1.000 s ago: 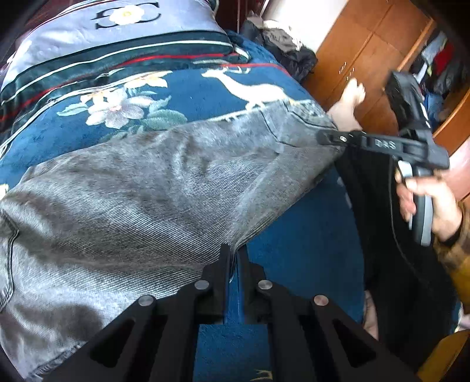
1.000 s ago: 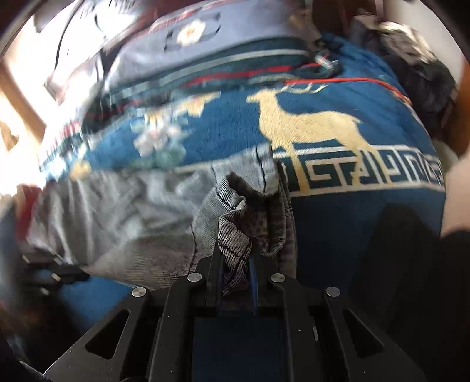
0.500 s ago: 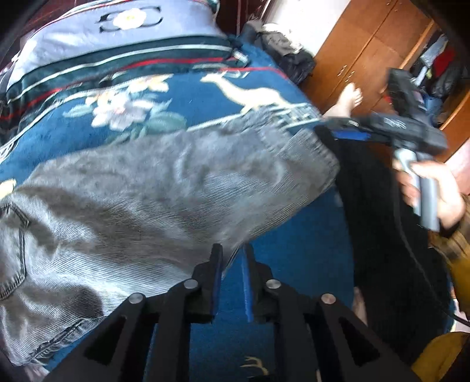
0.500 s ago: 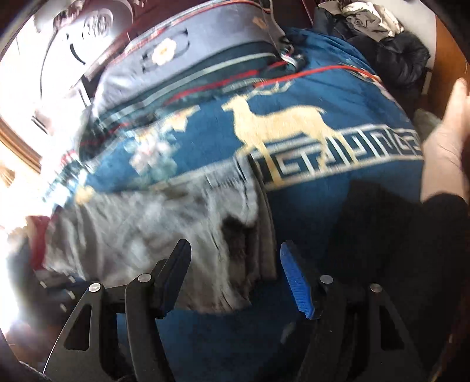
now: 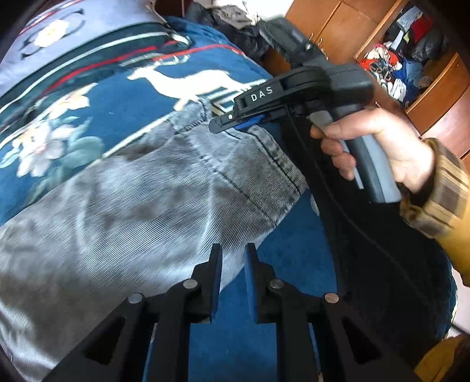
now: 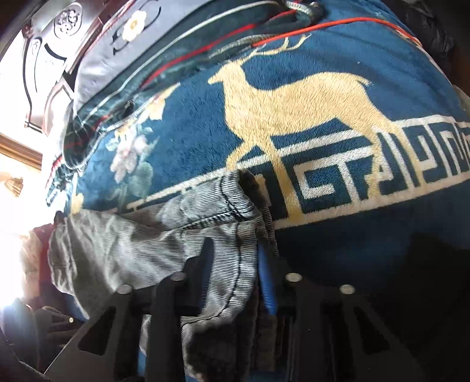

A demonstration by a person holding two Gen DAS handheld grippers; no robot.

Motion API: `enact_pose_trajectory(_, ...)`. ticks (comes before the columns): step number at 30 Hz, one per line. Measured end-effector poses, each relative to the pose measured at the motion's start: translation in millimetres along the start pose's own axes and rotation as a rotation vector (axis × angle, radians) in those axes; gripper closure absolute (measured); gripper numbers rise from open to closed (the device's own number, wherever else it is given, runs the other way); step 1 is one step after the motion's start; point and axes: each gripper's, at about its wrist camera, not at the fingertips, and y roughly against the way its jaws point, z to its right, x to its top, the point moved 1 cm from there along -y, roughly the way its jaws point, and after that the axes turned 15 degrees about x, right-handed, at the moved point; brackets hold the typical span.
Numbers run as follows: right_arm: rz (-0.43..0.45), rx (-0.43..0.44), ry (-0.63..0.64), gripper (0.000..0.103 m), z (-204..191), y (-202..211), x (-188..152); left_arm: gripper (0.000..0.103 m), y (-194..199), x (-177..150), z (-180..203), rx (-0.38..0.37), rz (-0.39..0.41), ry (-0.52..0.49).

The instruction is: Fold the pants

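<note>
Blue plush bedding (image 6: 337, 53) with a tan deer (image 6: 293, 108) and a key-pattern border covers the bed, and the grey corduroy pants (image 5: 132, 211) lie spread flat across it, reaching from the lower left of the left wrist view up to the deer.

At the far end of the pants, the hem is bunched and stands between the fingers of the right gripper (image 6: 235, 258), whose jaws have just been closing and now pinch that folded cloth; from the left wrist view the same gripper (image 5: 223, 123) sits at the hem, held by a hand (image 5: 379, 147) in a plaid sleeve.

Nearer, the left gripper (image 5: 232, 258) hangs over the pants' near edge, its jaws a narrow gap apart with nothing between them, blue blanket showing through.

Beyond stand wooden wardrobes (image 5: 332, 26) and an open shelf of clothes (image 5: 393, 67).
</note>
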Motion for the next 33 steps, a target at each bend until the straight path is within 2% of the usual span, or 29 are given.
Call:
enact_pose_trajectory(3,0.033,0.008,0.05,0.094,-8.2,9.3,0.1,0.086,-10.7,3.8,5.9,-0.01,-0.017,-0.001)
enact_pose_trajectory(6,0.12,0.037,0.112,0.094,-25.1,36.4,2.7,0.086,-13.1,4.2,4.9,-0.04,-0.014,0.025)
enact_pose_trajectory(8,0.188,0.053,0.136,0.094,-33.8,55.0,9.6,0.086,-14.3,6.2,3.2,-0.035,-0.011,0.041)
enact_pose_trajectory(10,0.218,0.064,0.149,0.094,-36.7,65.3,19.3,0.086,-15.4,8.7,1.9,-0.038,-0.008,0.058)
enact_pose_trajectory(14,0.096,0.054,0.064,0.09,-19.4,45.8,27.0,0.086,-16.4,12.3,-0.5,-0.052,-0.001,0.084)
enact_pose_trajectory(16,0.048,0.021,0.029,0.075,-9.1,32.5,20.5,0.086,-14.8,11.8,-0.9,-0.048,0.005,0.091)
enact_pose_trajectory(17,0.037,0.026,0.004,0.075,-2.2,25.4,15.3,0.085,-12.7,11.9,-1.2,-0.048,0.014,0.095)
enact_pose_trajectory(19,0.028,0.057,-0.042,0.075,6.8,16.4,7.1,0.065,-6.6,12.8,-2.7,-0.041,0.04,0.101)
enact_pose_trajectory(20,0.025,0.067,-0.053,0.075,9.6,13.1,4.0,0.037,-3.6,13.2,-3.3,-0.029,0.054,0.101)
enact_pose_trajectory(21,0.02,0.07,-0.056,0.075,10.2,11.0,2.0,0.017,-0.7,15.0,-2.6,-0.003,0.072,0.096)
enact_pose_trajectory(22,0.011,0.073,-0.059,0.075,11.3,8.2,0.7,0.013,1.7,17.0,-2.3,0.016,0.092,0.091)
enact_pose_trajectory(24,0.003,0.07,-0.059,0.075,10.9,6.8,1.5,0.011,5.3,21.1,-0.7,0.024,0.123,0.076)
enact_pose_trajectory(29,-0.034,0.083,-0.042,0.074,7.8,-2.4,9.8,0.011,-16.0,29.0,11.5,0.016,0.076,0.04)
enact_pose_trajectory(32,-0.045,0.072,-0.021,0.088,5.6,-5.2,10.8,0.015,-29.8,21.7,26.7,0.025,0.056,-0.002)
enact_pose_trajectory(33,-0.051,0.062,-0.009,0.09,5.0,-6.4,10.5,0.023,-34.8,18.4,33.3,0.055,0.052,-0.029)
